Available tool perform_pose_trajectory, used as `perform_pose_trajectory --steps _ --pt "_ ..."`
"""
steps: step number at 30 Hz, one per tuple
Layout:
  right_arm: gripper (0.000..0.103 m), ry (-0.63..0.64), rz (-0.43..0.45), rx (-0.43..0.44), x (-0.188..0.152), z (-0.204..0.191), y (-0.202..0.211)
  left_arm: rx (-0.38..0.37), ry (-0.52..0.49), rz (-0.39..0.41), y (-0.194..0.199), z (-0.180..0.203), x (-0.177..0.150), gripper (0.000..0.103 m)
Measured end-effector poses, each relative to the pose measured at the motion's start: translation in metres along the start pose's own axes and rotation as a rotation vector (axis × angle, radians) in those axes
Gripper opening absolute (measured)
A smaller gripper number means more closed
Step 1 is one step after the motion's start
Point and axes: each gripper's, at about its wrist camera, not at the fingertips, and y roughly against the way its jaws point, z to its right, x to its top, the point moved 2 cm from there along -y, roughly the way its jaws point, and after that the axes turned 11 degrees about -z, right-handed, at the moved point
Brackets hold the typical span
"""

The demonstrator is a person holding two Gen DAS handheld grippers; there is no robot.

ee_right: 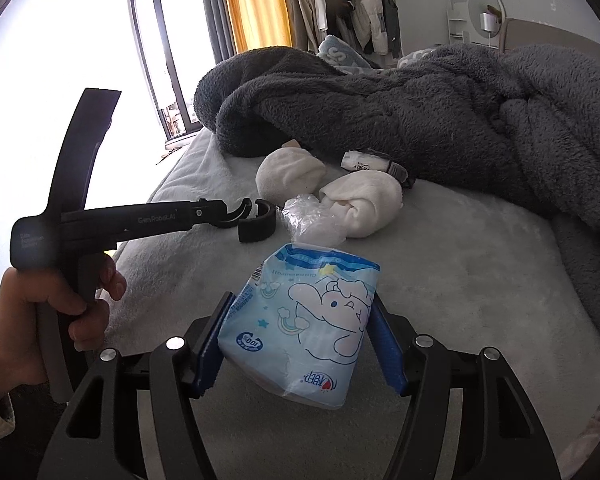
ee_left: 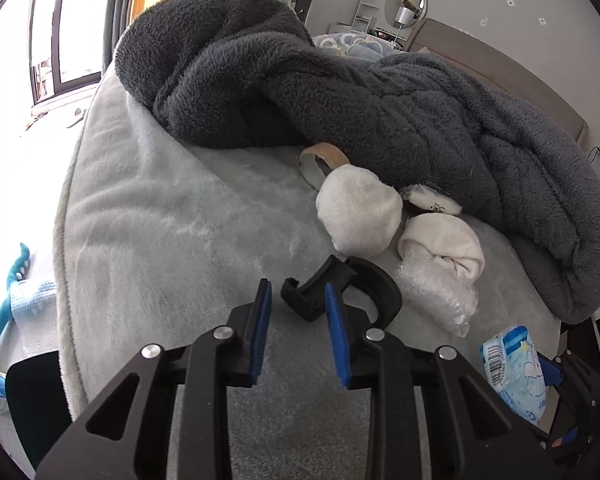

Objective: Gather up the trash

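Right gripper (ee_right: 300, 340) clamps tissue pack (ee_right: 300, 320) above bed (ee_right: 460, 280). Left gripper (ee_left: 298, 308), fingers part-open and empty, nears black clip (ee_left: 364, 284); advise centring fingers on clip before closing.

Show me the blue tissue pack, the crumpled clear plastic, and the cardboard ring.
blue tissue pack (ee_right: 300, 320): right wrist view, printed front.
crumpled clear plastic (ee_right: 312, 220): right wrist view, middle.
cardboard ring (ee_left: 324, 152): left wrist view, upper rim.
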Motion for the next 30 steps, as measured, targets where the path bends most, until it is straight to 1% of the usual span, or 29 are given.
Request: perform_pose_trajectory --steps 3,7,9,11,15,21,30 --pt "0.065 0.004 0.009 0.002 0.001 -0.001 0.004 0.006 -0.008 -0.011 -0.004 0.003 0.0 0.024" --pt "0.065 0.005 0.012 0.001 0.003 -0.001 0.007 0.011 0.011 -0.018 -0.004 0.0 0.0 0.02" --pt "0.065 0.002 0.011 0.004 0.004 -0.002 0.008 0.012 0.018 -0.014 -0.002 -0.001 0.001 0.014" --pt "0.065 0.0 0.01 0.009 0.006 -0.003 0.008 0.027 0.015 -0.004 0.002 -0.002 0.001 0.011" --pt "0.065 -0.004 0.016 0.021 0.011 -0.007 0.009 0.04 0.01 0.006 0.007 -0.007 0.0 0.011" --pt "0.065 -0.01 0.029 0.041 0.024 -0.015 0.01 0.08 -0.031 0.041 0.024 -0.011 0.001 0.011" --pt "0.065 0.017 0.075 0.071 0.053 -0.045 0.014 0.111 -0.018 0.057 0.049 -0.043 -0.003 0.011"
